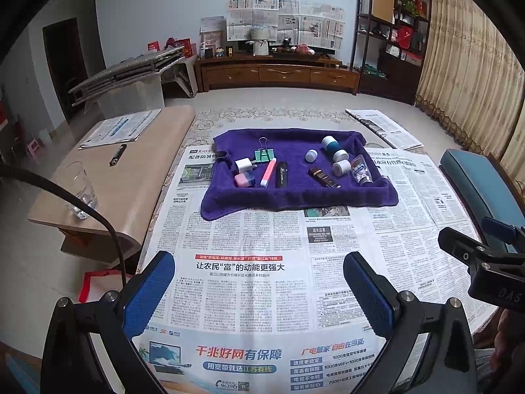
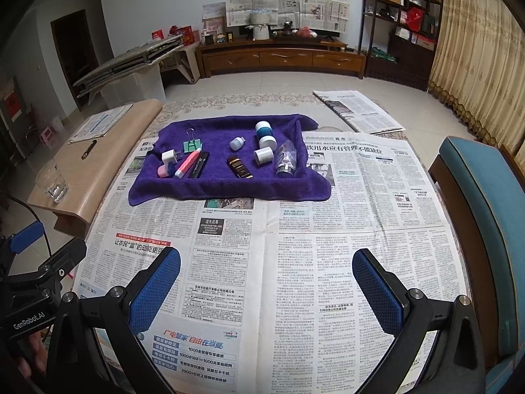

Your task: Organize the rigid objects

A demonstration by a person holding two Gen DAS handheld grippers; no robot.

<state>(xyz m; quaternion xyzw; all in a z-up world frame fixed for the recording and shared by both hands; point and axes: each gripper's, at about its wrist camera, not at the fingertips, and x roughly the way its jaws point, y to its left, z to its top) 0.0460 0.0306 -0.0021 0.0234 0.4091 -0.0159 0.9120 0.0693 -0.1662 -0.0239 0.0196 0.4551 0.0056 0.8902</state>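
Small rigid items, among them a binder clip (image 1: 264, 151), a plug (image 1: 243, 165), a pink tube (image 1: 268, 172) and white jars (image 1: 341, 166), lie grouped on a purple towel (image 1: 295, 197) atop a newspaper-covered table (image 1: 262, 295), while the left gripper (image 1: 259, 292) and right gripper (image 2: 265, 292) hover near, both wide and empty.

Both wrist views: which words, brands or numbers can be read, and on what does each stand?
"GenRobot.AI": left gripper body.
"DAS": right gripper body.
"让农民"富"的动能更强大": newspaper headline.
"96296": newspaper advertisement.
"1000", "7000": same advertisement.
Black stick and brown tube: print too small.
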